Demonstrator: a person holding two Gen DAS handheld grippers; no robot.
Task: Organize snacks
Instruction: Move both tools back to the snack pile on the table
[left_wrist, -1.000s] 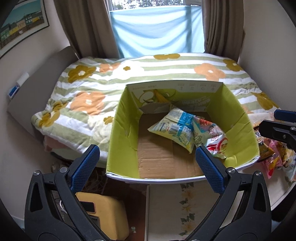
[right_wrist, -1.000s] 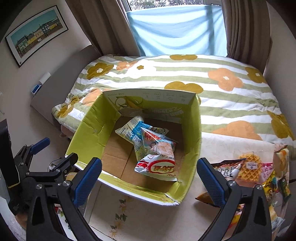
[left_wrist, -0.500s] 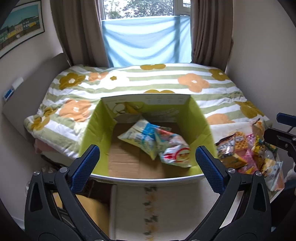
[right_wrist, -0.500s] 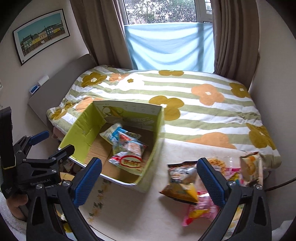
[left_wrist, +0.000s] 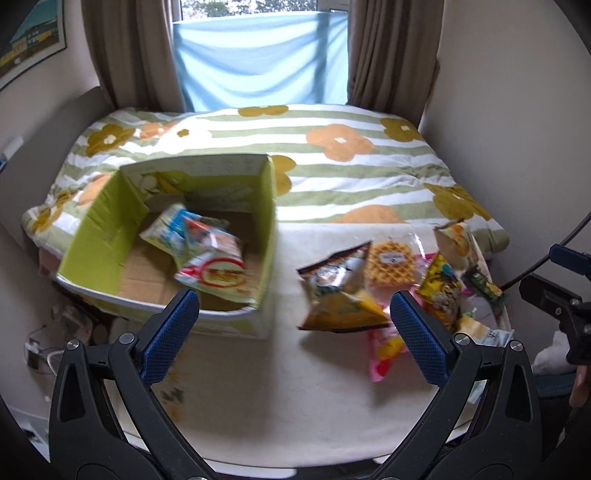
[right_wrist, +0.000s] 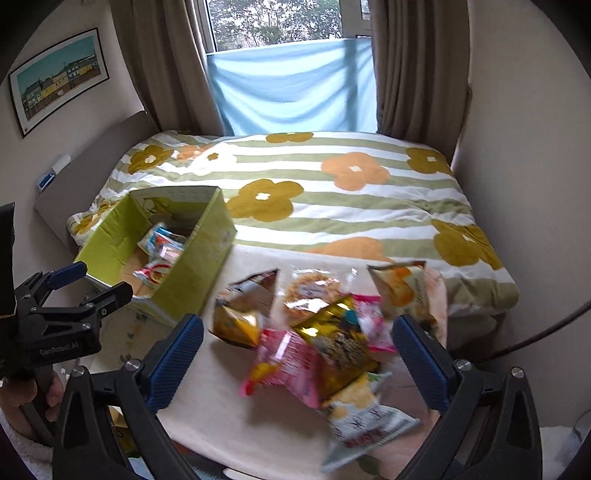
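Note:
A green cardboard box (left_wrist: 103, 236) (right_wrist: 199, 258) stands at the table's left, with three snack packets (left_wrist: 210, 254) (right_wrist: 159, 254) lying inside. To its right lies a loose heap of snack bags: a dark-and-yellow bag (left_wrist: 340, 291) (right_wrist: 243, 306), a waffle packet (left_wrist: 391, 262), a pink packet (right_wrist: 288, 362), a gold-black bag (right_wrist: 340, 343) and a white bag (right_wrist: 365, 421). My left gripper (left_wrist: 295, 336) hovers open between box and heap. My right gripper (right_wrist: 297, 363) is open just above the heap, holding nothing.
The cream table (left_wrist: 295, 398) butts against a bed with a striped flowered blanket (right_wrist: 332, 192). A wall stands close on the right and a cable (right_wrist: 546, 332) runs there. Curtains and a blue cloth hang at the window behind. A hand (right_wrist: 26, 398) holds the left gripper's handle.
Both grippers have swung right and pulled back from over the box toward the snack heap. Both stayed open. The box and its packets have not moved.

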